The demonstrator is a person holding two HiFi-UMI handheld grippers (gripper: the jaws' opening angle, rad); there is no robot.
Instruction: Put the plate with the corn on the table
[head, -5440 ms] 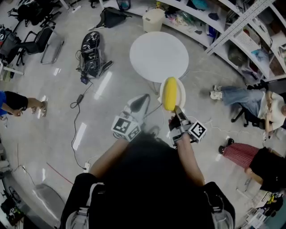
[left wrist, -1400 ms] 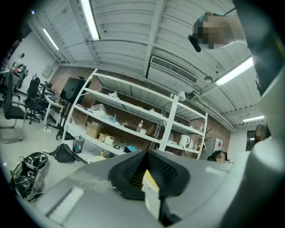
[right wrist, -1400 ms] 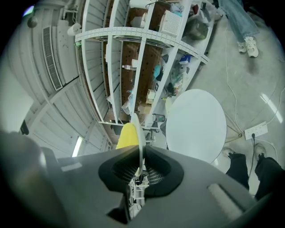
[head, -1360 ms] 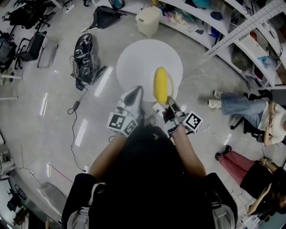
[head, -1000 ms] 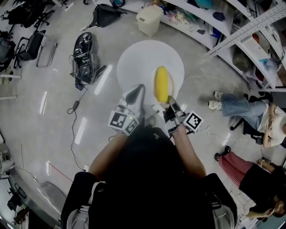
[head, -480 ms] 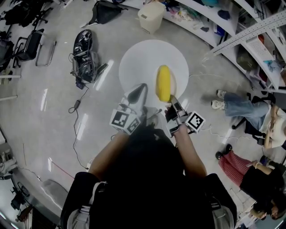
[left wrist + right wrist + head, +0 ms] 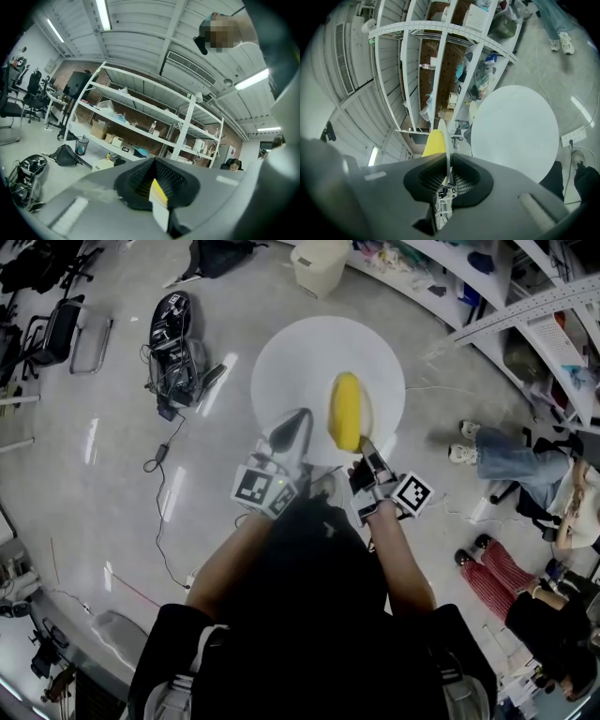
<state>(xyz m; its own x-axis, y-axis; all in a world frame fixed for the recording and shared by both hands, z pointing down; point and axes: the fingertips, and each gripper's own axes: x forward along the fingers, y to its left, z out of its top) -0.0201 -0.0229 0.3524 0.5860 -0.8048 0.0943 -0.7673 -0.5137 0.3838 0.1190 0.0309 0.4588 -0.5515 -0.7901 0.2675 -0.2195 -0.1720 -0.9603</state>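
Note:
A yellow corn cob (image 7: 346, 411) lies on a white plate (image 7: 368, 420) that hangs over the near right part of the round white table (image 7: 300, 362). My right gripper (image 7: 365, 448) is shut on the plate's near rim. In the right gripper view the plate (image 7: 443, 136) shows edge-on between the jaws of the right gripper (image 7: 447, 171), with the corn (image 7: 433, 143) on its left and the table (image 7: 515, 136) beyond. My left gripper (image 7: 296, 424) hovers over the table's near edge beside the plate, jaws together and holding nothing. In its own view the left gripper (image 7: 157, 187) points up at shelves.
A cream bin (image 7: 319, 261) stands beyond the table. Bags and cables (image 7: 173, 329) lie on the floor at left, near a chair (image 7: 66, 329). Shelving (image 7: 525, 306) runs along the right. A seated person's legs (image 7: 506, 451) stretch out right of the table.
The person has walked up to the table with the plate and corn. Over the last second the plate edged farther over the tabletop. Both grippers keep their grip states.

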